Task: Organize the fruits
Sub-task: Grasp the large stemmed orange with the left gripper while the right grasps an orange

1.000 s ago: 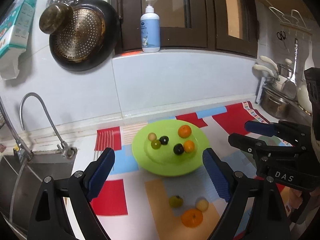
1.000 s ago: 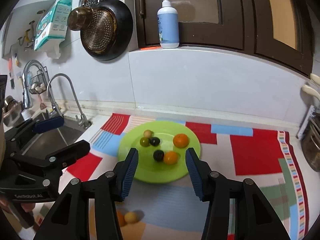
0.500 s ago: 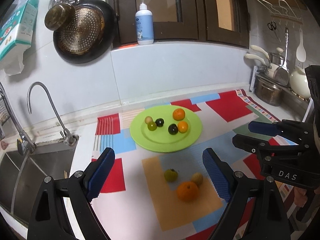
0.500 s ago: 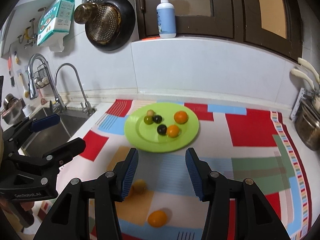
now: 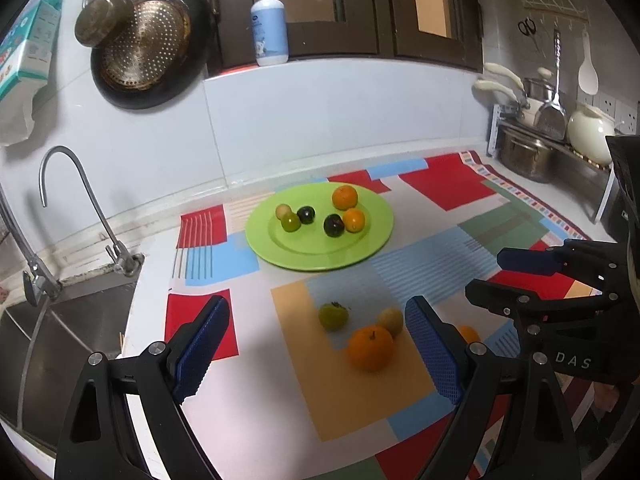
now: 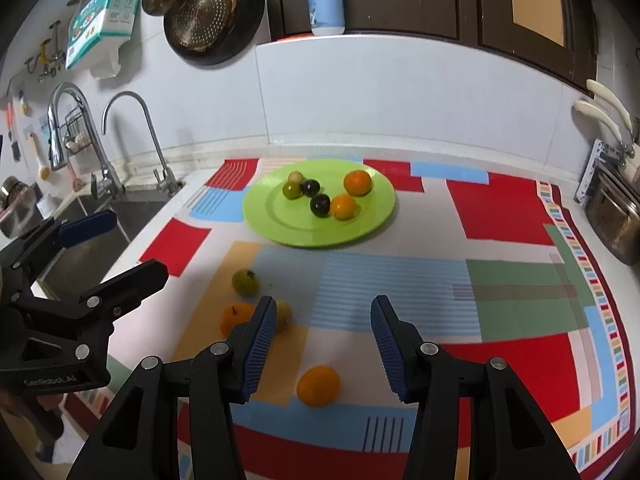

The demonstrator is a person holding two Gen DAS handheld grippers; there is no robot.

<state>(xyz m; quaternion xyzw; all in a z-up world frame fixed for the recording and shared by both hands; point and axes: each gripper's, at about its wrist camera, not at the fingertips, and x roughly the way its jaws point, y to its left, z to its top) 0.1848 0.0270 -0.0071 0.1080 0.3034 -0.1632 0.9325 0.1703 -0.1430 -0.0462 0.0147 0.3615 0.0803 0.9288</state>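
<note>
A green plate (image 5: 320,258) (image 6: 280,224) holds two oranges, two dark plums, a green fruit and a small yellow one. On the patterned mat in front of it lie a green fruit (image 5: 332,316) (image 6: 245,282), a yellow fruit (image 5: 391,321) (image 6: 283,312), an orange (image 5: 370,348) (image 6: 236,316) and a second orange (image 6: 318,385) (image 5: 467,334). My left gripper (image 5: 316,352) is open above the near fruits. My right gripper (image 6: 323,344) is open, the second orange just below it.
A sink (image 5: 48,344) with a curved tap (image 5: 80,200) lies left of the mat. Pots and utensils (image 5: 536,136) stand at the right. A pan and strainer (image 5: 148,44) hang on the wall; a soap bottle (image 5: 269,24) stands on the ledge.
Both grippers have pulled back and up from the plate, so the loose fruits on the mat have come into fuller view. Both stay open and empty.
</note>
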